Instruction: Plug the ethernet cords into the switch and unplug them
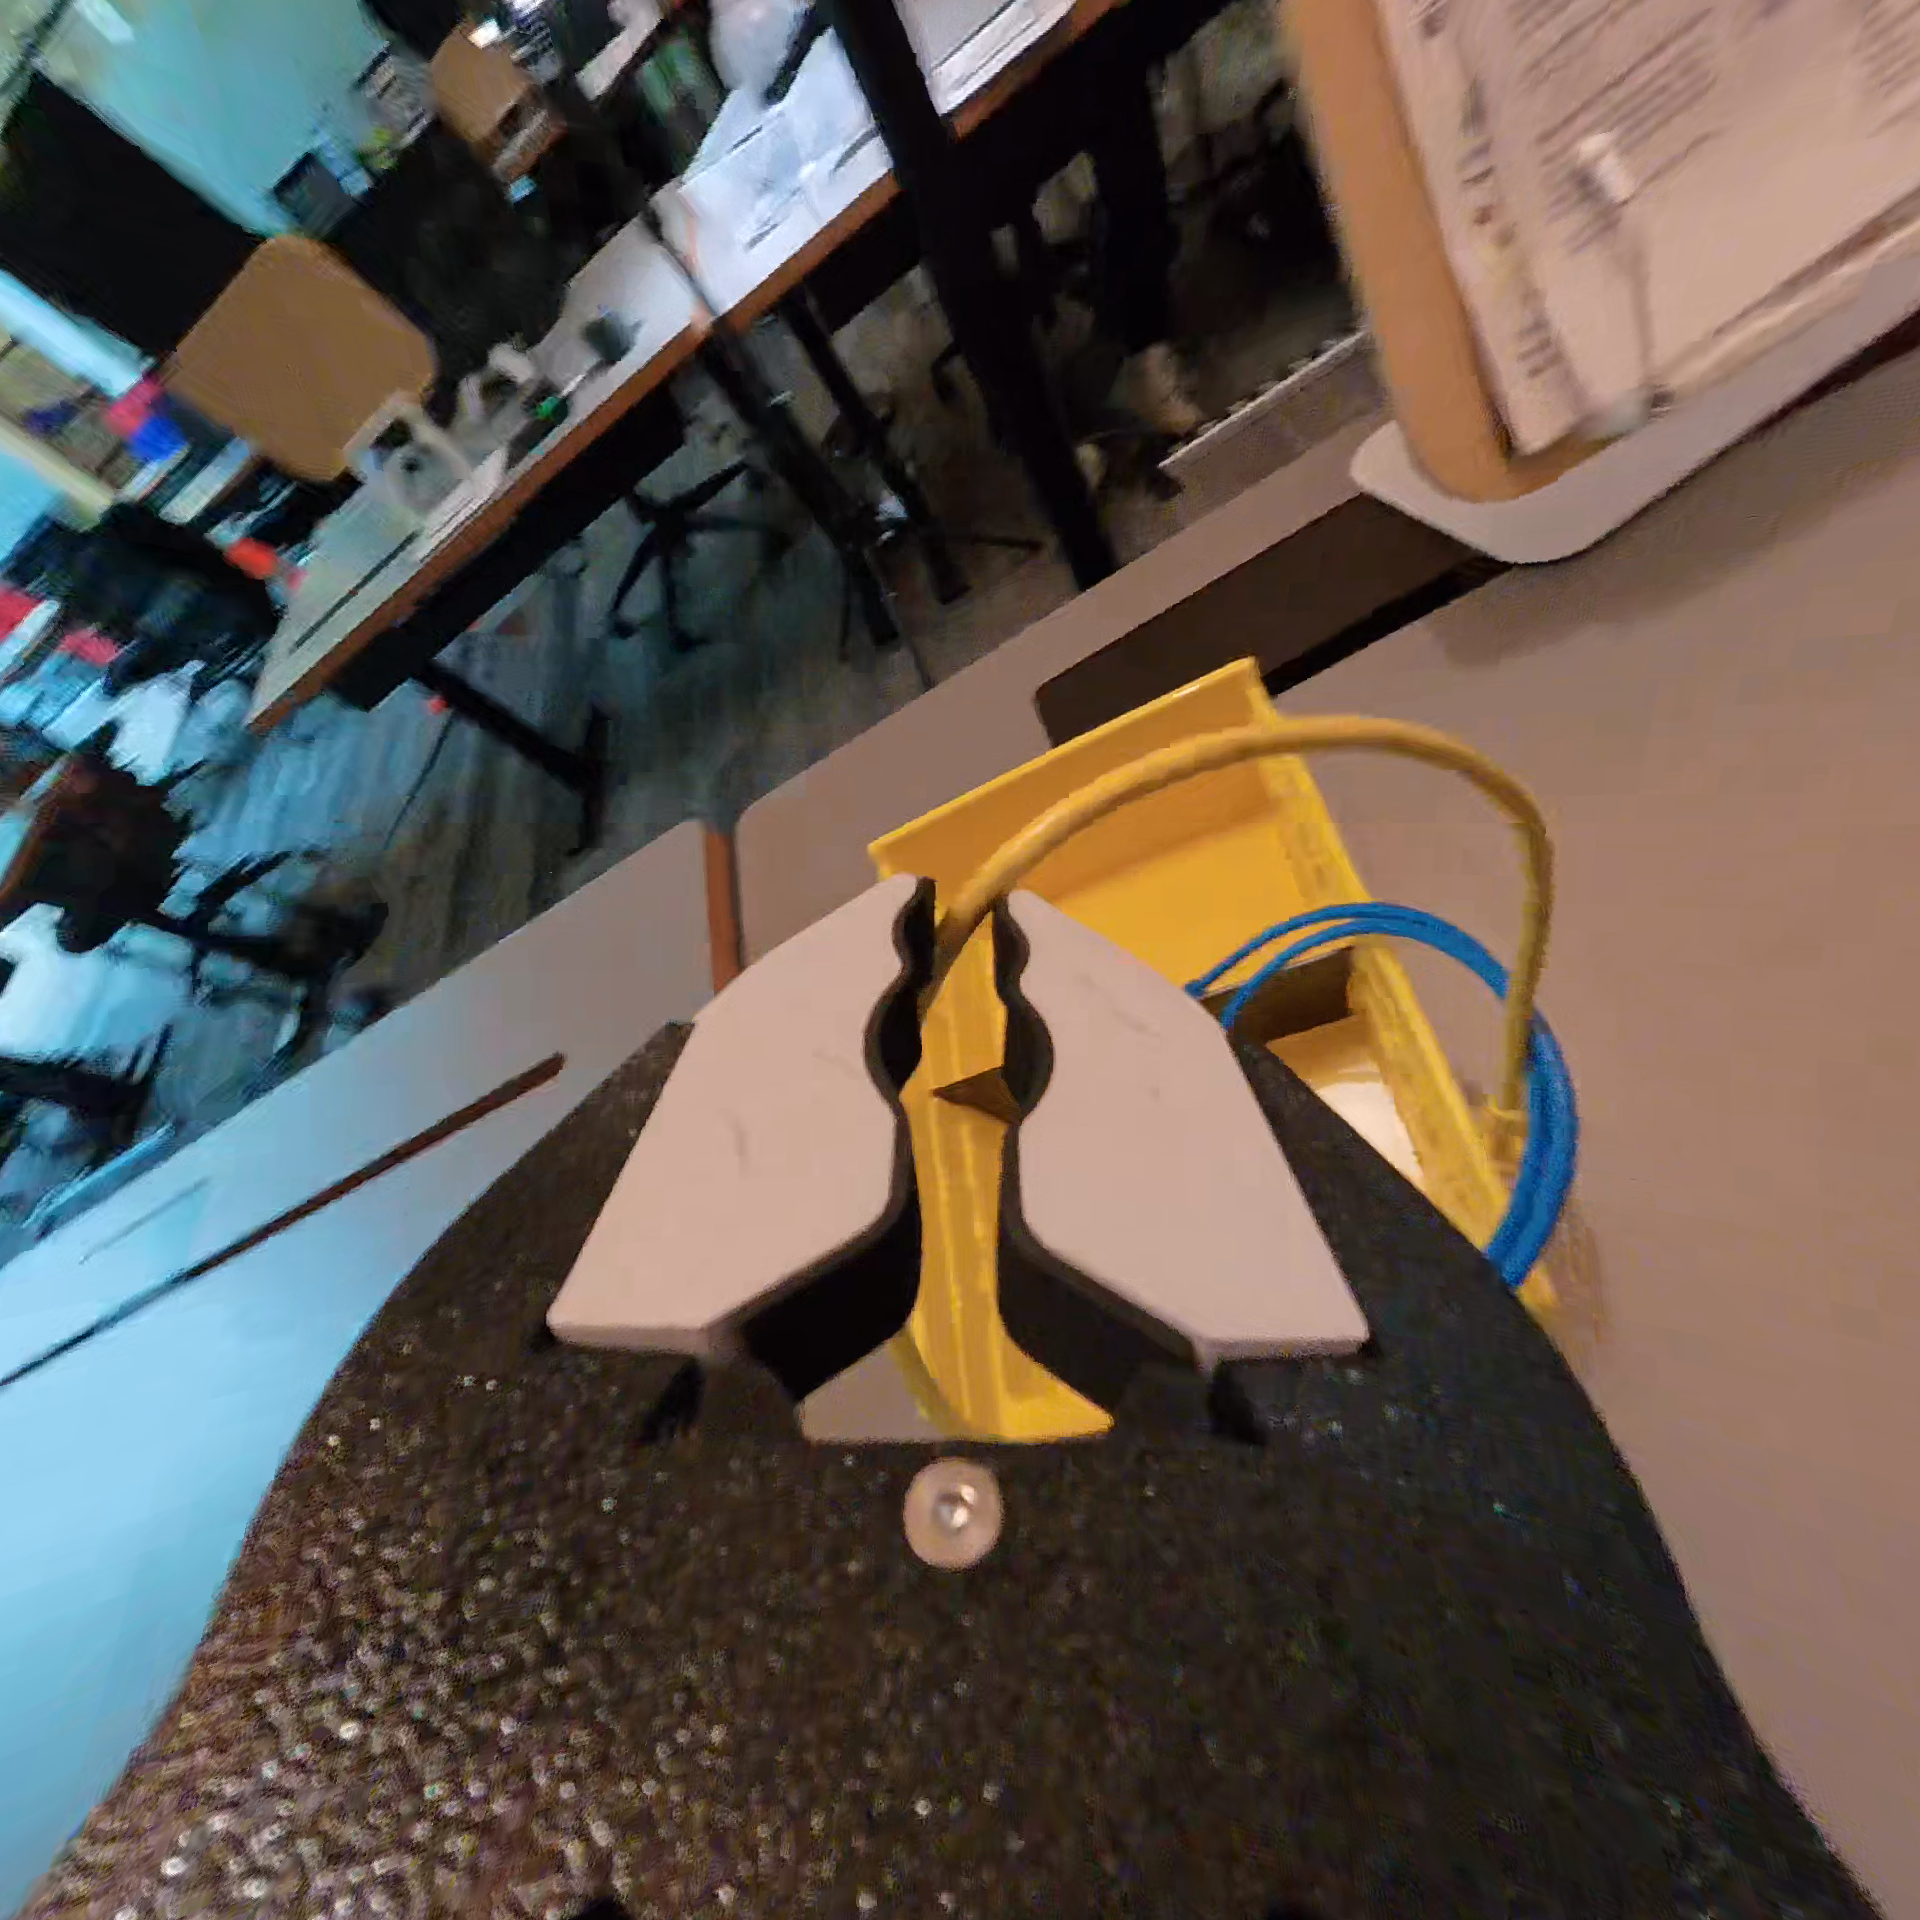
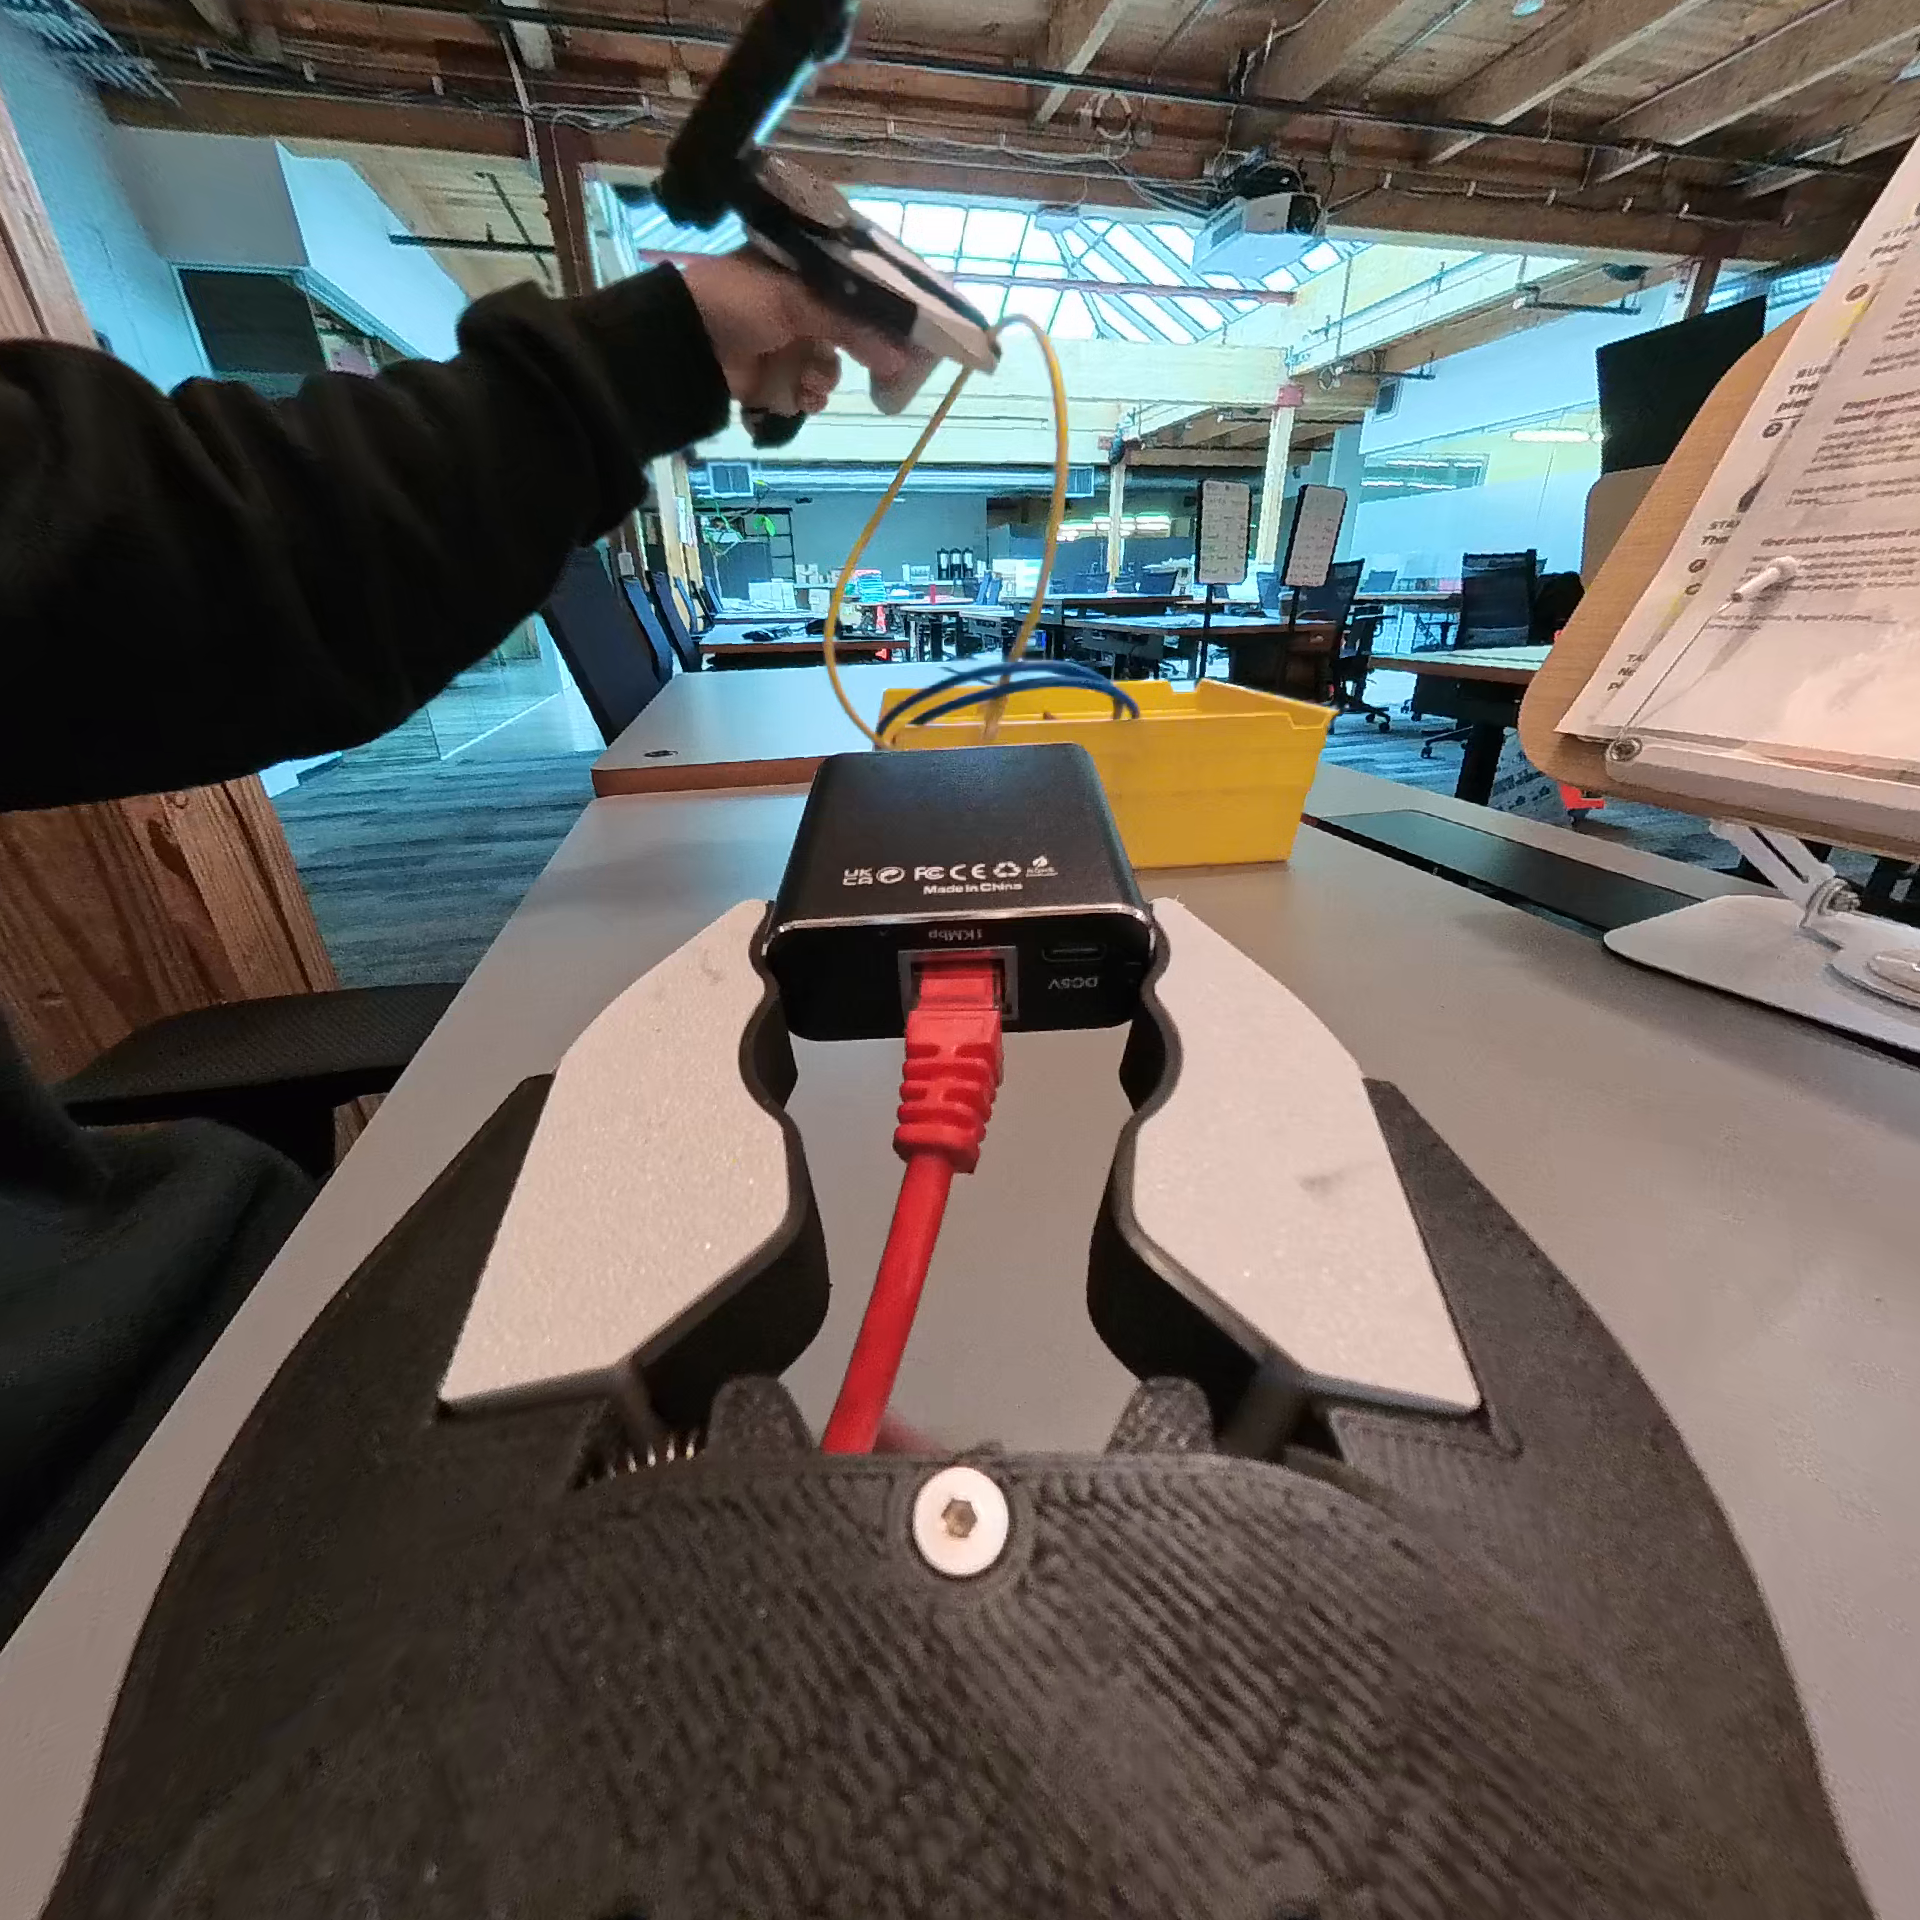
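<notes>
Table (image 2: 1507, 1143): grey top, carrying everything here.
Document stand (image 2: 1766, 582): at the right edge, papers clipped to a tan board.
Yellow bin (image 2: 1216, 790): just behind the switch, with blue cord (image 1: 1538, 1122) coiled inside and spilling over its wall.
Switch (image 2: 956, 883): small black box flat on the table, pinched at its sides by the right gripper (image 2: 958, 971).
Red cord (image 2: 914, 1226): plugged into the switch's near port, running back between the right tongs.
Left gripper (image 1: 961, 920): raised above the bin, tongs pressed onto the yellow cord (image 1: 1299, 732).
Yellow cord's plug: dangling down at the bin.
</notes>
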### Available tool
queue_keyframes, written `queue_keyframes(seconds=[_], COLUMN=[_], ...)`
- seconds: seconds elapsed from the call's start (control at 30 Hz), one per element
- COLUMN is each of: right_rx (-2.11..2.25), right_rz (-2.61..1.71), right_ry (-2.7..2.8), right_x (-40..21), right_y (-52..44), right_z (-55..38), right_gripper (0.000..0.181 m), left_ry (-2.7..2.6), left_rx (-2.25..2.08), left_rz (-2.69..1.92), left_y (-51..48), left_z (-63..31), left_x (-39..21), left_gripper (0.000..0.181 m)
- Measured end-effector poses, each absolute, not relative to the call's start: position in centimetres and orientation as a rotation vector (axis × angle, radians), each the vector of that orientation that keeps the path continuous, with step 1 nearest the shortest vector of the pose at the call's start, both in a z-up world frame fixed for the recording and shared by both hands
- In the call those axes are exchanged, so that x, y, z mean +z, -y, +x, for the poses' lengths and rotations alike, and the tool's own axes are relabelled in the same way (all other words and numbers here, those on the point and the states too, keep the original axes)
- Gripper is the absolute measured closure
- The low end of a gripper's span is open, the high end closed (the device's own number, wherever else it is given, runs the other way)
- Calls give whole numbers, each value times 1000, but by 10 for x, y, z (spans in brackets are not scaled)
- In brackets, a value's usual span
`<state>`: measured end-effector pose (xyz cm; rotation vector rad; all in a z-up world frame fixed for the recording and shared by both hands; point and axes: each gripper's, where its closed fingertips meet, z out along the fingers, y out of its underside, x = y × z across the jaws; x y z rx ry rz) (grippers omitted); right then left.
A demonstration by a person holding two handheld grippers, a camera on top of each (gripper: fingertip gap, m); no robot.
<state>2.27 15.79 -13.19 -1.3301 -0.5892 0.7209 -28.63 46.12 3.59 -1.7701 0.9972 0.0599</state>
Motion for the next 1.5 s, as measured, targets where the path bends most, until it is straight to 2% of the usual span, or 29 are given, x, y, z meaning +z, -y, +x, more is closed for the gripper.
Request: queue_keyframes(seconds=[0.1, 0.2, 0.4, 0.6, 0.93, 1.17, 1.5], right_rx=[724, 724, 726, 732, 726, 722, 725], right_rz=[-1332, -1329, -1326, -1324, -1322, -1326, -1324], right_ry=[588, 587, 584, 580, 588, 599, 597], right_x=[-132, -132, -131, -131, -131, -132, -132], right_y=[-158, -158, -158, -158, -157, -157, -157], right_z=[23, 23, 24, 24, 23, 22, 22], right_gripper=[120, 120, 120, 120, 120, 120, 120], left_ry=[-1452, -1560, -968, -810, -586, -950, -1472], left_rx=[-275, -17, 337, 605, 419, 38, -419], left_rz=[-1717, -1733, -1819, -1558, -1324, -1483, -1044], left_y=[-399, -396, -431, -403, -375, -375, -303], left_z=[-250, -272, -343, -357, -350, -292, -217], left_x=[15, 7, 72, 147, 224, 158, 103], left_gripper=[174, 175, 177, 177, 177, 177, 176])
